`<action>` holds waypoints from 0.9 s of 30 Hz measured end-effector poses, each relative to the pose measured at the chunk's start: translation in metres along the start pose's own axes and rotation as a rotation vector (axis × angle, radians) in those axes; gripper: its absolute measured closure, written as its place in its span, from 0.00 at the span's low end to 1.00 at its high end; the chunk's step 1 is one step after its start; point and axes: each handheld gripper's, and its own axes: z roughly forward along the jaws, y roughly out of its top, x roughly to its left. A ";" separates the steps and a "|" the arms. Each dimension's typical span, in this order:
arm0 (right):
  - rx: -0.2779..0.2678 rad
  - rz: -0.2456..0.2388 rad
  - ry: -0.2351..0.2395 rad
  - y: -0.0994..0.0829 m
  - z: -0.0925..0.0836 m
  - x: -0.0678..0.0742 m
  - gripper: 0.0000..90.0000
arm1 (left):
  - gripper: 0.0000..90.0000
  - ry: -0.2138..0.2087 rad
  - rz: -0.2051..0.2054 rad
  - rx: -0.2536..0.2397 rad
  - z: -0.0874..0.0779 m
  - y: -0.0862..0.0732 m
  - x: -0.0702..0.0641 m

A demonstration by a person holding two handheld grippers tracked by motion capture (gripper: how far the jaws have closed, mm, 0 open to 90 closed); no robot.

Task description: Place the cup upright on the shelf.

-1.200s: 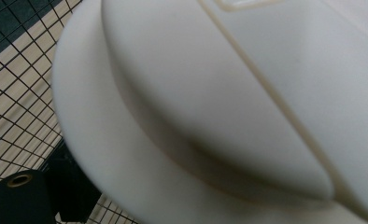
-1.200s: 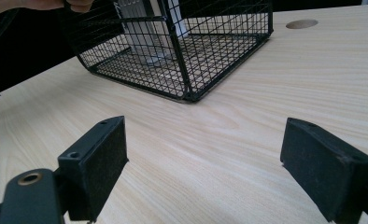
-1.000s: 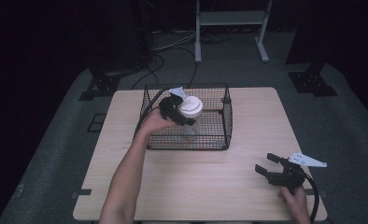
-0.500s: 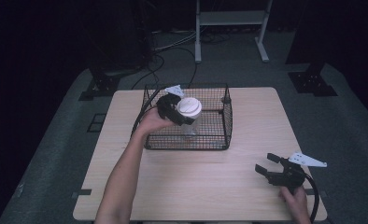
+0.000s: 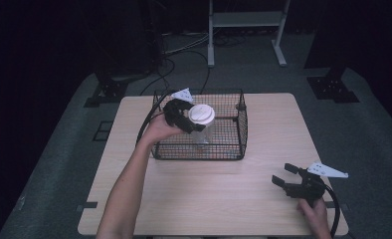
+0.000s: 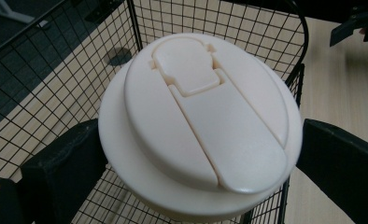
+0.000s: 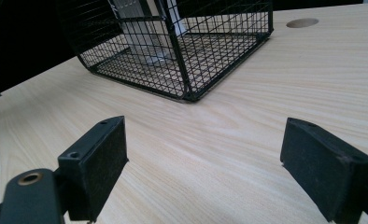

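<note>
Where the person's right hand (image 5: 314,215) comes in at the near right corner of the worktop (image 5: 194,199), the right hand-held gripper (image 5: 286,176) sits low over the bare wood with its jaws spread wide and nothing between them. In the right gripper view the two black pads (image 7: 98,165) frame the pale grain, and the wire basket (image 7: 191,60) stands beyond them, well apart.

Farther in, the left forearm (image 5: 129,189) reaches up the left side to the basket (image 5: 241,134), a black mesh box standing at the middle of the far half of the worktop. The left hand-held gripper (image 5: 194,125) is over the basket's left part, closed on a clear cup with a white lid (image 5: 202,114). In the left gripper view the lid (image 6: 198,121) sits between the two jaws, pressed on both sides, and mesh shows all around and below it. The cup is upright, inside the basket's walls; I cannot tell whether its base touches the basket floor.

Beyond the worktop lie grey floor, cables (image 5: 184,55) and a white frame (image 5: 244,20).
</note>
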 end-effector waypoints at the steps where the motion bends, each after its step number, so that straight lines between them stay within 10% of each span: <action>1: 0.000 0.000 0.001 0.000 0.000 0.000 0.15 | 0.01 0.004 0.003 0.000 -0.001 0.000 0.000; 27: 0.002 0.002 -0.008 0.000 0.000 0.001 0.15 | 0.02 0.071 0.011 -0.047 -0.056 -0.004 -0.011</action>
